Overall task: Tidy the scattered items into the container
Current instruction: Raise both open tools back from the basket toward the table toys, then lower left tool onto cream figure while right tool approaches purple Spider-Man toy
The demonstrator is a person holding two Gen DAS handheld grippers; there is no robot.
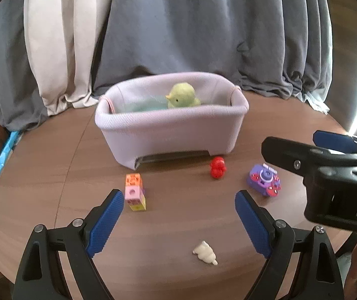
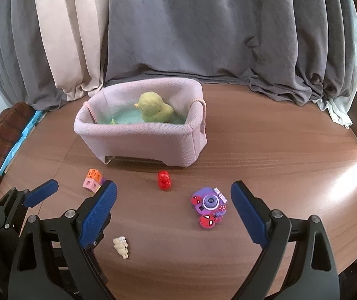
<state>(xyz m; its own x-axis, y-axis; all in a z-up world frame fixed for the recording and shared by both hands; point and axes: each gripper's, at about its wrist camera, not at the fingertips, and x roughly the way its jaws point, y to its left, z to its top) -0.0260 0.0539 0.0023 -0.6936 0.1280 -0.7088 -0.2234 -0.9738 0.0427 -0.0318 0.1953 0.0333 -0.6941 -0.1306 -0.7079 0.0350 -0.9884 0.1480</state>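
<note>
Both of my tongs stand wide apart with nothing between the blue pads: the left tongs (image 1: 179, 201) hang over the near middle of the surface (image 1: 178, 225), the right tongs (image 2: 173, 195) beside them nearer the right edge.

The container, a soft pink fabric basket (image 1: 168, 135), sits toward the far edge of the surface, just before the curtains (image 1: 203, 25). A yellow-green duck (image 1: 182, 95) is already inside it.

Four small things lie loose on the wood in front of the basket:
- The block stack (image 1: 134, 192), orange and pink over yellow, lies toward the left. I judge it hard and light; I would take it across its flat sides, though the joints may come apart.
- The red figure (image 1: 218, 167) lies just in front of the basket, rounded and probably slick, so I would pinch it at its widest part.
- The purple toy camera (image 2: 209, 206) lies toward the right, nearly between my right pads. It looks rubbery and flat, and its body edges give the best hold.
- The cream figure (image 1: 204, 252) lies nearest the near edge. It is tiny and lying on its side, likely to skid, so I would pinch it low against the wood.
</note>
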